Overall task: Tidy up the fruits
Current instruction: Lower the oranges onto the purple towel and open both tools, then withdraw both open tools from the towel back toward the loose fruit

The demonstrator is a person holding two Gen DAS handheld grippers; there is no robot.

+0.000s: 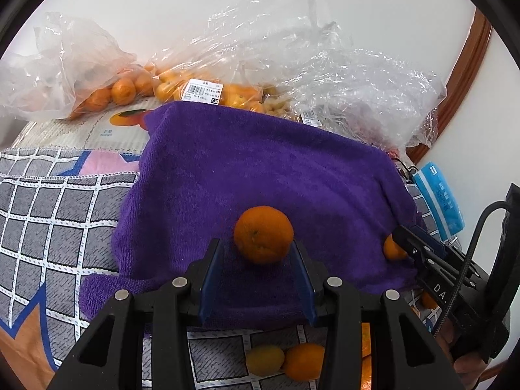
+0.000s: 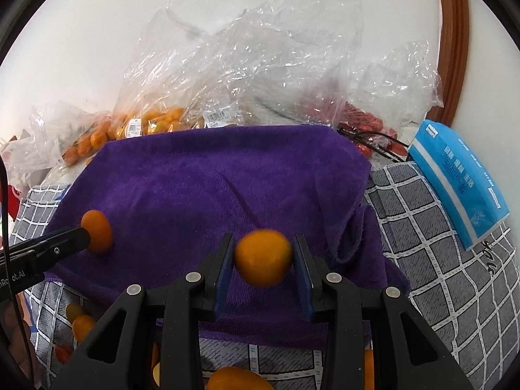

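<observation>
A plain white wall point(image 1: 195, 9) filled the upper part of both views, evenly lit. A curved brown wooden frame point(image 2: 453, 42) ran down the upper right. A grey checked cloth point(image 2: 432, 227) covered the surface along the lower frame.

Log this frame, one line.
left gripper: jaws around orange | right gripper: jaws around second orange | both over purple towel | bagged fruit behind
</observation>
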